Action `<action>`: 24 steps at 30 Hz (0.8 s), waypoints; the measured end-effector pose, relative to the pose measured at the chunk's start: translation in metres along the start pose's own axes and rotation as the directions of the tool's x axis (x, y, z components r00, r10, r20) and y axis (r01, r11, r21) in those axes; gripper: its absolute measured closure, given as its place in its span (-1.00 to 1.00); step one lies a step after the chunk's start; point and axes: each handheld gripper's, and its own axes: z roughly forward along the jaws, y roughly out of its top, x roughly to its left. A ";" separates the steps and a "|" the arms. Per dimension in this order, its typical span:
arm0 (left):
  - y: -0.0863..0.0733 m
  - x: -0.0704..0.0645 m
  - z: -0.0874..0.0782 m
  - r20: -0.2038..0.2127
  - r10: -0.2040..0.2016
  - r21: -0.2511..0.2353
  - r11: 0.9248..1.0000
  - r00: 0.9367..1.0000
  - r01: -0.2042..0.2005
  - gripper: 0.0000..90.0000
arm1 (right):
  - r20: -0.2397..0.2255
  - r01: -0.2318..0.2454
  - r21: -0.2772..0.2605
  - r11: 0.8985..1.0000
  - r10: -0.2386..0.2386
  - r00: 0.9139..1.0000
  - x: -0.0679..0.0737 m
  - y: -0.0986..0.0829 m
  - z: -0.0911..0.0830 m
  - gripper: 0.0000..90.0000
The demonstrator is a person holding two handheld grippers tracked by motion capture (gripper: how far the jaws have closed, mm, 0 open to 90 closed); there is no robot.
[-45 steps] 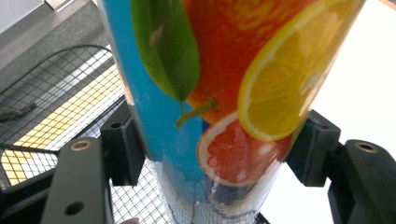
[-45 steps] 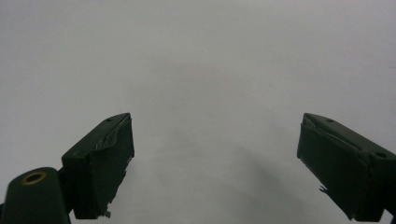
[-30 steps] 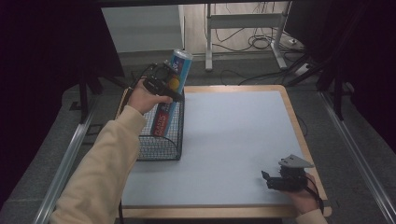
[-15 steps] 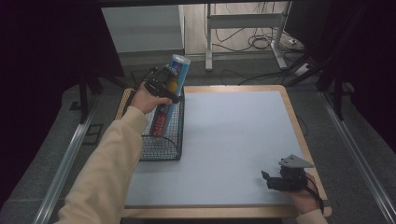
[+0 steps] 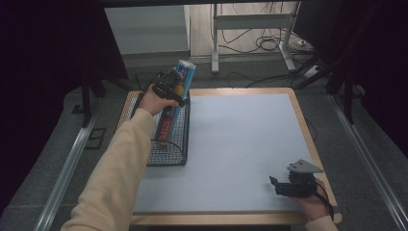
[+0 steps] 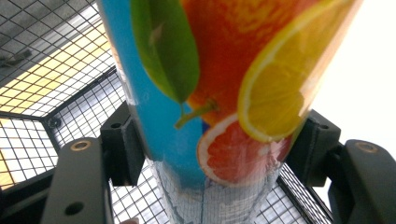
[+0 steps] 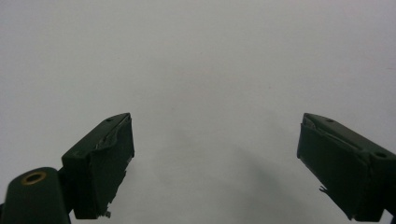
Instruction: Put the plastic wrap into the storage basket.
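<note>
A tall blue tube point(image 5: 183, 74) printed with orange slices point(image 6: 261, 88) and a green leaf leans out of a black wire basket point(image 5: 171, 144) at the table's far left. My left gripper point(image 5: 169, 86) is shut on the tube near its upper part, one black jaw pressed on each side of it. The tube's lower end reaches down inside the basket, with red lettering showing through the mesh. My right gripper point(image 5: 281, 185) rests low at the near right corner of the grey mat point(image 5: 240, 139), open, with bare mat point(image 7: 210, 70) between its jaws.
The mat lies on a wood-edged table point(image 5: 308, 125). Beyond the far edge stand a metal desk frame point(image 5: 250, 24) and loose cables point(image 5: 269, 45) on the floor. Metal rails point(image 5: 62, 178) run along both sides of the table.
The left hand has shifted slightly and the tube now leans a little more toward the far right. The right gripper has stayed where it was.
</note>
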 end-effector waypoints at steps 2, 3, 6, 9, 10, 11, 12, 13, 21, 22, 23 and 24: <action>0.002 0.003 0.004 -0.002 -0.011 0.001 1.000 1.000 0.011 -0.29 | 0.001 -0.001 -0.001 1.000 0.001 1.000 0.000 0.000 0.000 -0.75; 0.003 0.004 0.006 -0.004 -0.015 0.002 1.000 1.000 0.015 -0.29 | 0.002 -0.001 -0.001 1.000 0.001 1.000 0.000 0.000 -0.001 -0.75; 0.007 0.008 0.014 0.002 -0.030 -0.002 1.000 1.000 0.030 -0.29 | 0.002 -0.002 0.001 1.000 0.002 1.000 0.000 0.000 -0.001 -0.75; 0.011 0.010 0.021 -0.004 -0.025 0.011 1.000 1.000 0.025 -0.29 | 0.002 0.001 0.001 1.000 -0.001 1.000 0.000 0.000 0.000 -0.75; 0.012 0.010 0.024 -0.005 -0.029 0.016 0.999 1.000 0.029 -0.29 | 0.003 0.004 0.001 1.000 -0.004 1.000 0.000 0.000 0.000 -0.75; 0.012 0.011 0.026 -0.007 -0.024 0.024 0.999 1.000 0.024 -0.29 | 0.004 0.005 0.000 1.000 -0.005 1.000 0.000 0.001 -0.001 -0.75; 0.013 0.012 0.027 -0.011 -0.022 0.031 0.999 1.000 0.022 -0.29 | 0.004 0.006 -0.002 1.000 -0.006 1.000 0.000 0.001 -0.001 -0.75; 0.014 0.012 0.028 -0.017 -0.019 0.036 0.999 1.000 0.019 -0.29 | 0.004 0.004 -0.005 1.000 -0.004 1.000 0.000 0.001 -0.001 -0.75; 0.013 0.021 0.044 -0.032 -0.023 0.082 0.996 0.999 0.026 -0.29 | 0.007 0.000 -0.005 1.000 0.000 1.000 -0.001 0.000 -0.002 -0.75; 0.013 0.021 0.046 -0.036 -0.016 0.092 0.996 0.999 0.020 -0.29 | 0.008 0.002 -0.006 1.000 -0.002 1.000 0.000 0.000 -0.002 -0.75; 0.013 0.021 0.048 -0.039 -0.009 0.091 0.996 0.999 0.012 -0.29 | 0.009 0.003 -0.005 1.000 -0.003 1.000 0.000 0.000 -0.002 -0.75; 0.013 0.019 0.050 -0.045 0.001 0.098 0.995 0.999 0.003 -0.29 | 0.009 0.002 -0.004 1.000 -0.002 1.000 0.000 0.000 -0.002 -0.75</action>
